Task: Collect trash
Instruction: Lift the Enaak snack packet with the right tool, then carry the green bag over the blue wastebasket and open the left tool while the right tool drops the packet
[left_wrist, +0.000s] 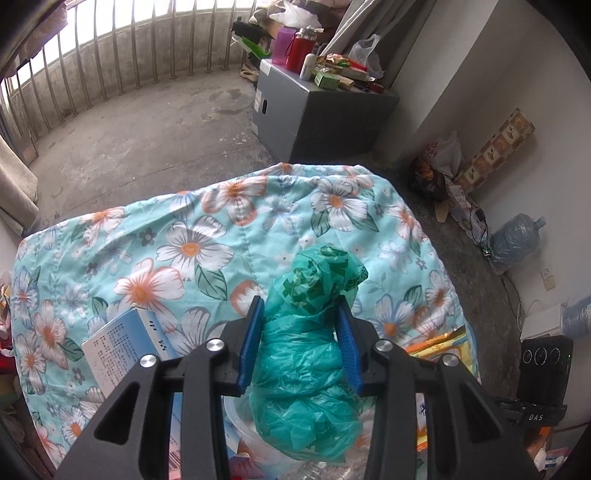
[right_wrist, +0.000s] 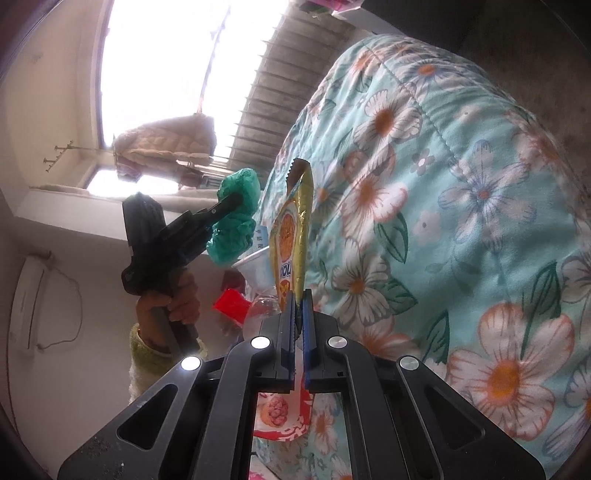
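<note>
A crumpled green plastic bag hangs a little above the floral quilt, with my left gripper shut on it and its blue pads pressing both sides. The right wrist view shows that same left gripper, carried by a person's hand, with the green bag bulging out of it. My right gripper is shut on a gold and orange snack wrapper, which stands up from the fingertips beside the quilt.
A blue and white box and a clear tub lie on the quilt near the left gripper. A white cup, a red scrap and a clear bottle lie by the wrapper. A cluttered grey box stands on the floor beyond.
</note>
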